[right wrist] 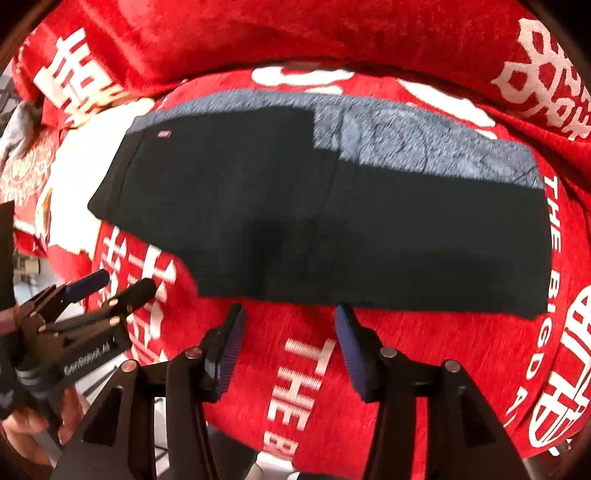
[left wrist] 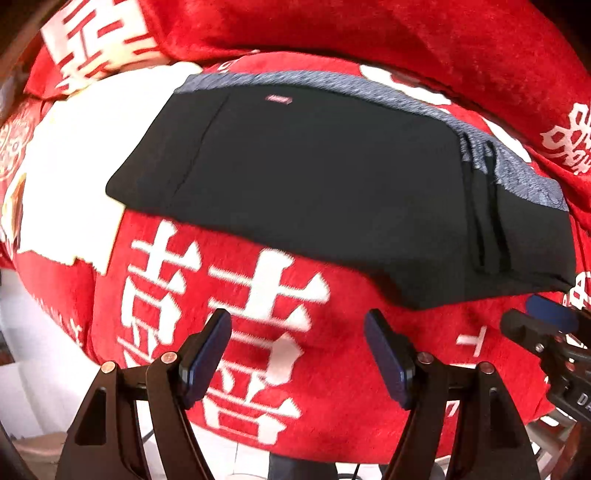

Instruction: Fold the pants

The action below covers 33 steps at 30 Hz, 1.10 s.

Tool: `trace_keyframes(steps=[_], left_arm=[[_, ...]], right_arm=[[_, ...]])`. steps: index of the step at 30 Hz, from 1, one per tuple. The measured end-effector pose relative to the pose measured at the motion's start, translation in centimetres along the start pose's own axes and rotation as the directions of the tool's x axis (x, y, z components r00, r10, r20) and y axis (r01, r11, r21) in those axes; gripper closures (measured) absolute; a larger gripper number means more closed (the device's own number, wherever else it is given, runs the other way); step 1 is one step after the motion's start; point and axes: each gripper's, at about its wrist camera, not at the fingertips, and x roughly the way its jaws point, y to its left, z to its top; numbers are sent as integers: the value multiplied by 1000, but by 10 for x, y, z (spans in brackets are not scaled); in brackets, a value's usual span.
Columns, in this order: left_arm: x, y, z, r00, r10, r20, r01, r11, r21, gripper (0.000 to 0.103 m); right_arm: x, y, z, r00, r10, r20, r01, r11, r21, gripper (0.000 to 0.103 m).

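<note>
Black pants (left wrist: pixel 314 184) with a grey inner lining strip (left wrist: pixel 517 170) along the far edge lie folded flat on a red blanket (left wrist: pixel 258 332). They also show in the right wrist view (right wrist: pixel 332 221), with the lining (right wrist: pixel 424 144) exposed at the far right. My left gripper (left wrist: pixel 297 325) is open and empty, just short of the pants' near edge. My right gripper (right wrist: pixel 290 317) is open and empty, its tips at the pants' near edge. The right gripper shows at the right in the left wrist view (left wrist: pixel 535 321); the left gripper shows at the left in the right wrist view (right wrist: pixel 122 284).
The red blanket with white characters (right wrist: pixel 295 384) covers the whole surface and bunches up in a ridge (left wrist: pixel 369 33) behind the pants. A white patch (left wrist: pixel 74 166) of the blanket lies left of the pants.
</note>
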Motion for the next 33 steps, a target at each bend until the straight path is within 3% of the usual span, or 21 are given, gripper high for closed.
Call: trace_keyframes(steps=[9,10,11,12,17,21,23,28,33], left_arm=[[8,45,-3,1000,8,-1,-8,998,-62,27],[9,50,-4,1000,4,-3,-4,997,-71,21],[11,55,-4,1000,1,-7,-1,997,-80,8],[11,61,-5,1000,-5,-2,5,995,-95,6],[14,81,-5,1000,-15,-2,15,994,-107,6],[21,97,-2,999,-39,-20,36,991,-131,6],[23,104,-2,999,-41,-14,39,989,-143,6],[32,121,-3,993,-108,-48,99,981,-169,6],[36,131,2,995,-91,-53,79,978,-191,6]], right_arm=[[4,34,15,1000,-31,2,32,998,-57,28],[4,38,17,999,-37,11,37,997,-62,25],[4,43,19,999,-43,19,45,997,-70,24],[5,47,21,998,-55,26,57,995,-79,23],[12,70,28,996,-86,33,89,988,-123,21],[18,83,32,990,-126,62,134,981,-141,11],[21,86,35,991,-121,55,128,982,-138,0],[28,88,43,993,-113,25,115,984,-137,0],[29,79,53,990,-136,34,139,986,-95,0]])
